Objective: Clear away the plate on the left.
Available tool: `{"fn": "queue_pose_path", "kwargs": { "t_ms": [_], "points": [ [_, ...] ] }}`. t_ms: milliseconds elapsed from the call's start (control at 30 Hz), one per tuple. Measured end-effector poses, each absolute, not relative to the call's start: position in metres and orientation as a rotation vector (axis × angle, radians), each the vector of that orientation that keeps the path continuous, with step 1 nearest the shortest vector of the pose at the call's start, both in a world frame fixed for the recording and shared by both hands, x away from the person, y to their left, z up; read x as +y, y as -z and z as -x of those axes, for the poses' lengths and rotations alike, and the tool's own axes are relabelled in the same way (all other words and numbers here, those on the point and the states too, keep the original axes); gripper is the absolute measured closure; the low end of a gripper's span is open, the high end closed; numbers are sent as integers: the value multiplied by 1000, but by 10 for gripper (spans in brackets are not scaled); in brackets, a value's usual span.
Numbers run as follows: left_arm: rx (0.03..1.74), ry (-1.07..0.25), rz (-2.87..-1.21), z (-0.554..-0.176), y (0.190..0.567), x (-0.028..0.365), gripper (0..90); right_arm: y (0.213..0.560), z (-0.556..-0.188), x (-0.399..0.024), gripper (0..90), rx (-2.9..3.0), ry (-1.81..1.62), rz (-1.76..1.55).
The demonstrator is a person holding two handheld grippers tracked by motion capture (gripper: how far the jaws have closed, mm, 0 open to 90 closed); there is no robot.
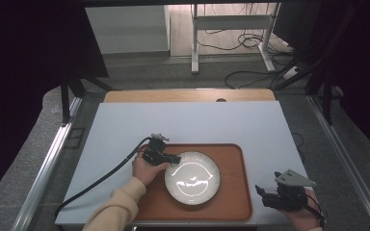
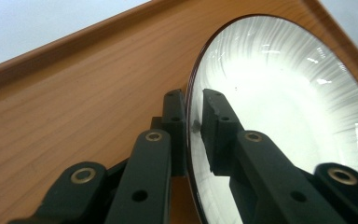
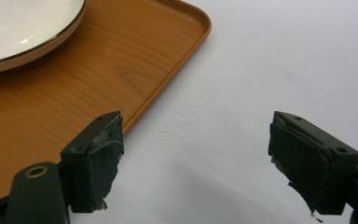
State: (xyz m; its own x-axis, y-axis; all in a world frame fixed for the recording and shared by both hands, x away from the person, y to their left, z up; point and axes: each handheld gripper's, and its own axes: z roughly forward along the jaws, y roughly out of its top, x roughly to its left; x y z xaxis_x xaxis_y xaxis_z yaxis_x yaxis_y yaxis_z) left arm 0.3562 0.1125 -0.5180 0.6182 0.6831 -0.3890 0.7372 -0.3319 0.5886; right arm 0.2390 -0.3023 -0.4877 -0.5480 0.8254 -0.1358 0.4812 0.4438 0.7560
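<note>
— On the table (image 1: 125,125), what is laid out?

— A pale blue-grey sheet covers the table top. Near its front edge lies a brown wooden tray (image 1: 231,192) with rounded corners and a low raised rim. A round white plate (image 1: 192,178), ribbed around its border and glossy under the light, sits in the left-centre part of the tray.

— Where is the left gripper?

— The left gripper (image 1: 176,159) is at the plate's upper left edge, held by a hand (image 1: 147,171) in a cream sleeve, with a black cable trailing off to the left. In the left gripper view its fingers (image 2: 216,121) are nearly closed on the plate's rim (image 2: 193,116), one black finger on top of the white surface and the other beneath the edge, against the wood of the tray (image 2: 84,116).

— And the right gripper?

— The right gripper (image 1: 260,190) rests just beyond the tray's right edge, near the table's front right corner, with a grey three-cornered plate on top. In the right gripper view its fingers (image 3: 98,158) stand wide apart and hold nothing, pointing over bare table surface beside the tray's corner (image 3: 186,28), with the plate's rim (image 3: 37,42) farther off at upper left.
</note>
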Motion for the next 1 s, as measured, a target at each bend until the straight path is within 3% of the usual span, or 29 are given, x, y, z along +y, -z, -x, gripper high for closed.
{"fn": "queue_pose_path", "kwargs": {
  "t_ms": [300,367,433,467,600,1000],
  "points": [
    [1089,50,-2076,-355,515,113,730,488,-239,-301,186,2215,-925,-1090],
    [1076,39,-2064,-356,511,115,637,489,-239,-301,186,2217,-922,-1092],
    [1068,21,-2051,-355,508,117,608,489,-239,-301,186,2217,-924,-1093],
    [1066,11,-2048,-355,507,117,520,490,-240,-302,186,2214,-925,-1099],
    [1048,-30,-2056,-352,502,119,413,490,-241,-304,186,2208,-930,-1106],
    [1006,-168,-2104,-333,483,126,310,492,-244,-301,186,2230,-936,-1095]
  ]
}}
